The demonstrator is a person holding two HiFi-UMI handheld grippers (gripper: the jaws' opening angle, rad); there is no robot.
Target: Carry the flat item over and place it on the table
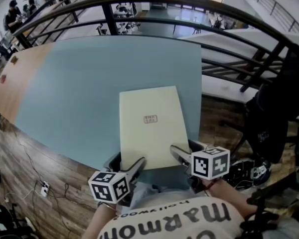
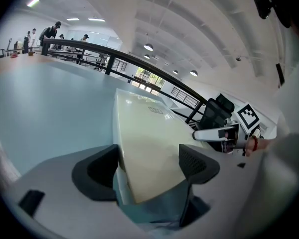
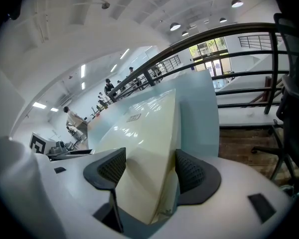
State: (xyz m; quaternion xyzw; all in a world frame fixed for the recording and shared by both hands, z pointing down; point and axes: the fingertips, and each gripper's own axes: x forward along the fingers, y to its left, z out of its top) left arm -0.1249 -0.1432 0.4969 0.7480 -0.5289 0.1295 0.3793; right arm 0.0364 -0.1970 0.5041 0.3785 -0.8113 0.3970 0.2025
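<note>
A flat cream-coloured box (image 1: 150, 125) with a small printed label in its middle is held over the near edge of the pale blue table (image 1: 79, 83). My left gripper (image 1: 137, 165) is shut on the box's near left corner, and the box (image 2: 144, 138) fills the space between its jaws. My right gripper (image 1: 176, 153) is shut on the near right corner, with the box (image 3: 149, 143) pinched between its ribbed pads (image 3: 189, 171). The far end of the box reaches out over the tabletop; I cannot tell whether it touches.
A dark curved railing (image 1: 204, 4) runs behind the table, with a lower floor beyond. A black office chair (image 1: 276, 108) stands at the right. Wood flooring (image 1: 35, 158) with cables and a power strip (image 1: 44, 188) lies at the left. People sit at far desks (image 1: 12, 11).
</note>
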